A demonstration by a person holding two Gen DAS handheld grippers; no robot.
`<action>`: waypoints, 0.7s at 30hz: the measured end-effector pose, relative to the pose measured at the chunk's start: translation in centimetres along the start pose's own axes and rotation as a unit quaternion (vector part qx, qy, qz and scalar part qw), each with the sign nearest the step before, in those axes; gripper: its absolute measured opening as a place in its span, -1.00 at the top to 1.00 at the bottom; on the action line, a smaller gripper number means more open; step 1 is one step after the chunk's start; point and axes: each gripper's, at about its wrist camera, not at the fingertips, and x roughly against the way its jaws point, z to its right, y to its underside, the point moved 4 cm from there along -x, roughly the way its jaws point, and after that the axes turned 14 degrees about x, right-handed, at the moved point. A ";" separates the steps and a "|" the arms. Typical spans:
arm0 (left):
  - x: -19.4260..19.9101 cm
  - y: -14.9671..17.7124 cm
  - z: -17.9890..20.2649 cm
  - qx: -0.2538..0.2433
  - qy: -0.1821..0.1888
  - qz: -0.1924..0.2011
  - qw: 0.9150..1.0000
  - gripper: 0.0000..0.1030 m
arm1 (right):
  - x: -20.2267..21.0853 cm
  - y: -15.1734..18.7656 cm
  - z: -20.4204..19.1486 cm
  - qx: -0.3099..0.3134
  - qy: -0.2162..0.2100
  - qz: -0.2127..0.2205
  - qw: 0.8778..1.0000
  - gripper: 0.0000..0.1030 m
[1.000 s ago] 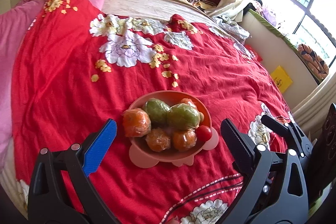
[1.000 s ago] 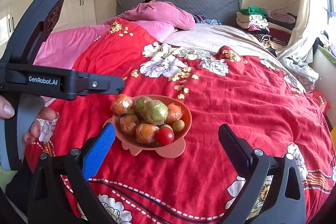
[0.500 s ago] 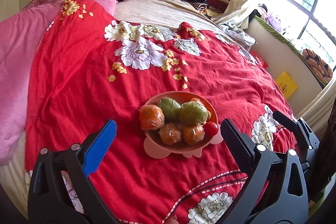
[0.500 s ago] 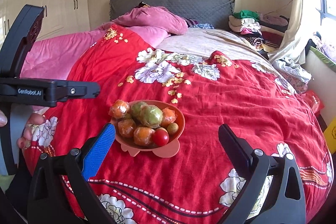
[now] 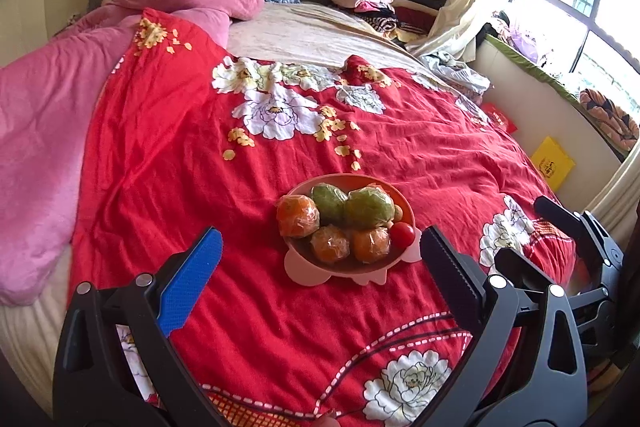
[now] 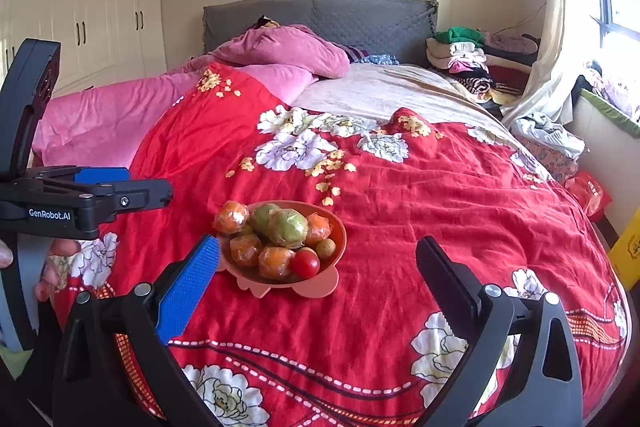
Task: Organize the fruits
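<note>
A pink bowl (image 5: 332, 269) (image 6: 338, 239) sits on the red flowered bedspread, heaped with wrapped fruit. It holds several oranges (image 5: 298, 215) (image 6: 276, 261), two green fruits (image 5: 369, 209) (image 6: 288, 228), a red tomato (image 5: 402, 234) (image 6: 305, 263) and a small tan fruit (image 6: 325, 248). My left gripper (image 5: 320, 247) is open and empty, raised above and short of the bowl. My right gripper (image 6: 318, 255) also stands open with nothing between its fingers, the bowl lying beyond its left finger. Each gripper appears in the other's view, at the left edge (image 6: 120, 193) and the right edge (image 5: 576, 227).
A red bedspread (image 5: 200, 155) covers most of the bed, with a pink quilt (image 5: 36, 131) on the left and a beige sheet (image 5: 304, 35) behind. Folded clothes (image 6: 460, 55) are stacked at the back right. A yellow box (image 5: 553, 163) lies by the window wall. A hand (image 6: 52, 267) holds the left gripper.
Both grippers have pulled back and tilted up, so the bowl looks smaller and farther away. More of the headboard, wall and wardrobe shows. Both stay open.
</note>
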 end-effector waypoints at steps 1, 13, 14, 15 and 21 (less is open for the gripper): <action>0.3 0.1 0.0 -0.002 -0.001 0.003 1.000 -0.81 | 0.2 0.0 0.0 0.000 0.000 0.000 1.000 -0.91; 2.4 2.4 0.1 -0.006 -0.003 0.014 1.000 -0.81 | 2.2 0.6 -0.7 0.003 0.000 0.002 1.000 -0.91; 2.5 2.6 0.1 -0.007 -0.006 0.016 1.000 -0.81 | 2.5 0.8 -0.8 0.003 0.000 0.002 1.000 -0.91; 2.6 2.9 0.0 -0.004 -0.007 0.016 1.000 -0.81 | 2.7 0.9 -0.8 0.003 0.000 0.003 1.000 -0.91; 2.7 4.3 -0.3 -0.006 -0.014 0.012 1.000 -0.81 | 3.5 1.7 -0.9 0.002 0.001 -0.001 1.000 -0.91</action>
